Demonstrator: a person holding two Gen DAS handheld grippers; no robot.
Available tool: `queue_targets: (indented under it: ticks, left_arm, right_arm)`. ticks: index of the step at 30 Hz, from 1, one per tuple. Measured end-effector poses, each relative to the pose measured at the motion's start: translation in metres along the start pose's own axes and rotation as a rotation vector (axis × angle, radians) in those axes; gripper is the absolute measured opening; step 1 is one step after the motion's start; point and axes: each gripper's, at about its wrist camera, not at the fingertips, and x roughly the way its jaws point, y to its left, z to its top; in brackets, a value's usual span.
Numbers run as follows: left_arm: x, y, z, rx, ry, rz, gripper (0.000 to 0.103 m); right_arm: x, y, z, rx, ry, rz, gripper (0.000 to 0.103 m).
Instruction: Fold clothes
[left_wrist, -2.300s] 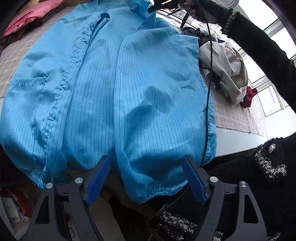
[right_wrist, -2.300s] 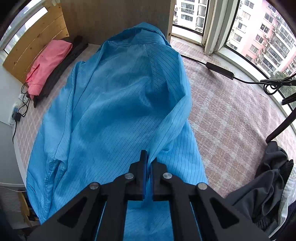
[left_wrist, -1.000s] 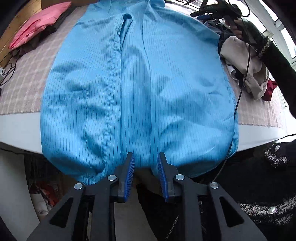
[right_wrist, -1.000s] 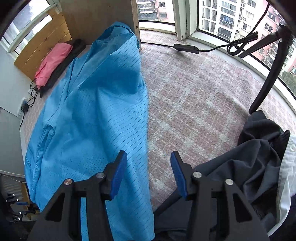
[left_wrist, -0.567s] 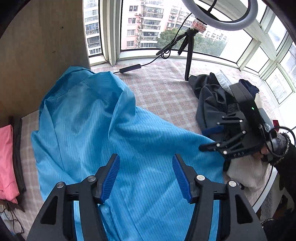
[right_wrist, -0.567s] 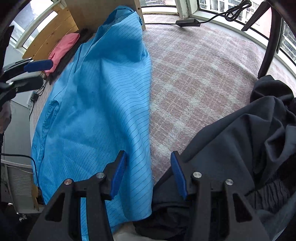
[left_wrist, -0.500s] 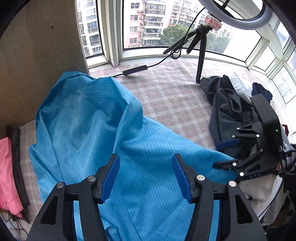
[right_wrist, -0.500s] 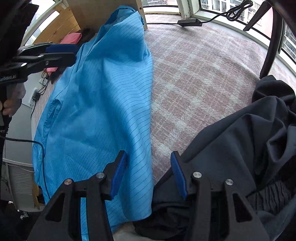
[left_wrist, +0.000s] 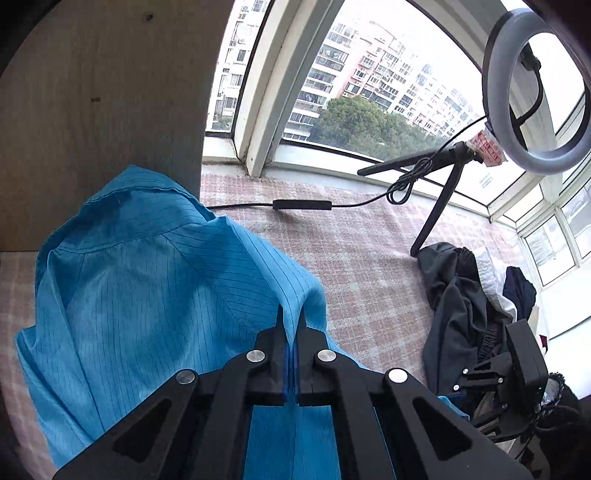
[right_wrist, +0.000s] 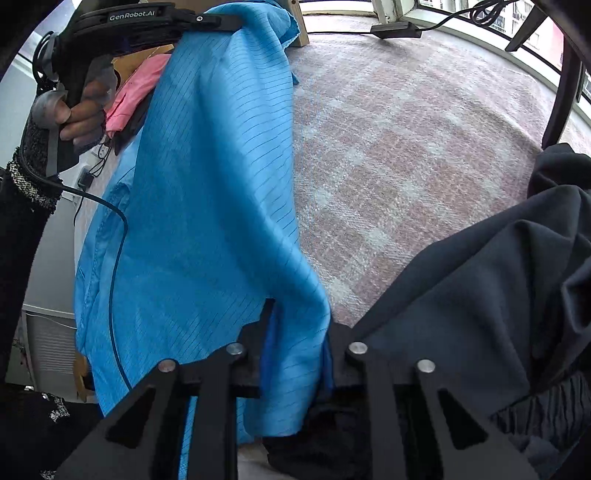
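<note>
— Blue, pin-striped cloth is what both tools are busy with: the blue jacket (left_wrist: 147, 295) is spread over the checked mat (left_wrist: 369, 280), its collar end propped against the wooden panel (left_wrist: 92, 110) at the far side.

— Which step is judged to be in hand?

— A lengthwise fold, it would seem. The jacket's right edge is raised off the mat at two places. The left gripper (left_wrist: 291, 321) is closed tight on a ridge of cloth near the shoulder; the right gripper (right_wrist: 295, 332) is narrowed around a bunch of fabric nearer the hem, though the pads are hidden by the cloth, so a firm pinch cannot be confirmed.

— What is called for next?

— Probably both held places are to be carried across together, level, so that the edge is laid straight over the body of the jacket. The dark garments (right_wrist: 498, 295) lying just beside the right gripper should be kept out of the fold.

— And the pose?

— In the right wrist view the left tool is held high by the hand (right_wrist: 81, 122), fingers wrapped round the handle, a cable hanging below it.
</note>
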Motion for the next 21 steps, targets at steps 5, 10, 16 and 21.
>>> queue_targets:
  ticks: [5,10,16,21]
  left_arm:
    - [0.039,0.006,0.004,0.06,0.106,0.247,0.008]
    - [-0.012,0.002,-0.006,0.063,0.026,0.241,0.019]
    - [-0.111,-0.021,-0.067,0.199,-0.024,0.24,0.04]
    - [-0.106,-0.016,-0.13,0.209,0.12,0.257,0.044]
  right_arm:
    - [-0.005,-0.017,0.001,0.08,0.007,0.063,0.009]
    - [-0.007,-0.034,0.004,0.157,0.039,0.114,0.032]
    - [-0.011,0.01,0.0,-0.026,0.04,-0.003,0.049]
    - [-0.022,0.028,0.018,-0.026,-0.025,-0.007,0.05]
